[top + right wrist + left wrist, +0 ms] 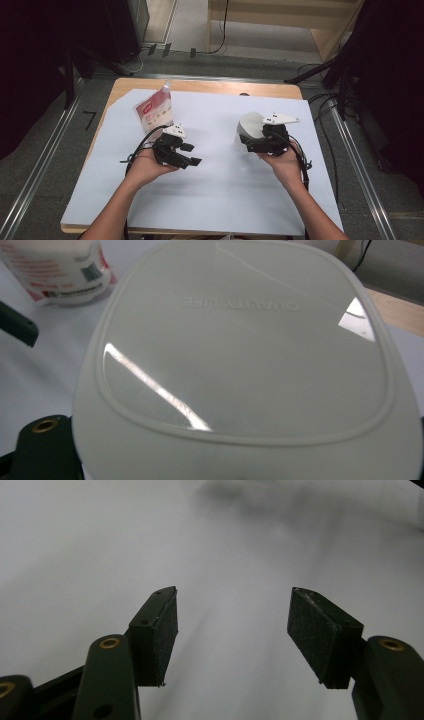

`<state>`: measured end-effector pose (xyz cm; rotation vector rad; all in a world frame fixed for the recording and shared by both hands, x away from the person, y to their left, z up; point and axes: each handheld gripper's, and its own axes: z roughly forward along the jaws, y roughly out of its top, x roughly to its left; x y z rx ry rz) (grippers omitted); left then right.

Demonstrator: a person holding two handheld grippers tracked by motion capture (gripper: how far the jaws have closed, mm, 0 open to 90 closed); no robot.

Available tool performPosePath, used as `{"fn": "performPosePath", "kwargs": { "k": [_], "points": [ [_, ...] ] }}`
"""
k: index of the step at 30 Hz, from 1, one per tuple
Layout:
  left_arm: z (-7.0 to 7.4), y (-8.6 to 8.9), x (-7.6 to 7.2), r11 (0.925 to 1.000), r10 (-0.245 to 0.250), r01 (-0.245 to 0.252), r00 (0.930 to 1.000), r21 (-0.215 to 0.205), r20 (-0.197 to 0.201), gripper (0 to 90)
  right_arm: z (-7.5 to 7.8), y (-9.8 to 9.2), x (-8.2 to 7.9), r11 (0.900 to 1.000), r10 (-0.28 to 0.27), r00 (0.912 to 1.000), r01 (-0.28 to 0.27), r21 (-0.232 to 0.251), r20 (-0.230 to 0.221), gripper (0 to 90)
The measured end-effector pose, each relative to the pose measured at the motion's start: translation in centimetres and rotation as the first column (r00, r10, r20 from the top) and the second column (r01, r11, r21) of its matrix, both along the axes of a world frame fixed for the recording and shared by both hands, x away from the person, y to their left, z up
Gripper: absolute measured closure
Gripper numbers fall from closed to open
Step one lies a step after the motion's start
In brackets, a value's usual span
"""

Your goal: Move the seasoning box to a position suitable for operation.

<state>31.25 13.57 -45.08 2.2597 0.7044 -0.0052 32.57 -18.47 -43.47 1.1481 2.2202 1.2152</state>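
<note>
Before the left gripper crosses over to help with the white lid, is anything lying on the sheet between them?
Nothing visible: between the left gripper and the lid in the right gripper is bare sheet. The pouch stands behind.

Embossed "QUALITY LIFE", upside down, on the white container.

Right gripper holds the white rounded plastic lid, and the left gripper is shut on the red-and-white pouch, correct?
Not quite. The left gripper is open with nothing between its pads, as the left gripper view shows; the red-and-white pouch stands apart behind it. The right gripper does hold the white rounded plastic lid.
</note>
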Motion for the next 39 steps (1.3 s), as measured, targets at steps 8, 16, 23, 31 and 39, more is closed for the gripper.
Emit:
{"fn": "performPosePath", "kwargs": {
  "k": [8,16,23,31,39],
  "points": [
    [0.0,0.0,0.0,0.9999,-0.014,0.014,0.9999,-0.003,0.01,37.7,-1.0,1.1,-1.9,0.998,0.06,0.9982,-0.06,-0.021,-0.009,15.0],
    [0.0,0.0,-0.1,0.9999,-0.01,0.011,0.9998,-0.003,0.019,37.3,-2.1,2.7,-2.3,0.995,0.094,0.9955,-0.094,-0.027,-0.013,15.0],
    [-0.1,-0.1,-0.1,1.0,-0.009,0.009,0.9998,0.004,0.015,37.2,-3.2,4.4,-2.2,0.993,0.118,0.9927,-0.119,-0.025,-0.024,15.1],
    [-0.2,-0.1,-0.1,0.9999,-0.015,0.015,0.9997,-0.002,0.017,36.9,-4.0,5.0,-2.4,0.992,0.122,0.9925,-0.122,-0.022,-0.004,14.9],
    [-0.1,-0.1,-0.1,0.9999,-0.015,0.015,0.9997,-0.001,0.017,36.8,-4.0,5.0,-2.3,0.993,0.113,0.9927,-0.114,-0.014,-0.041,14.1]
  ]
}}
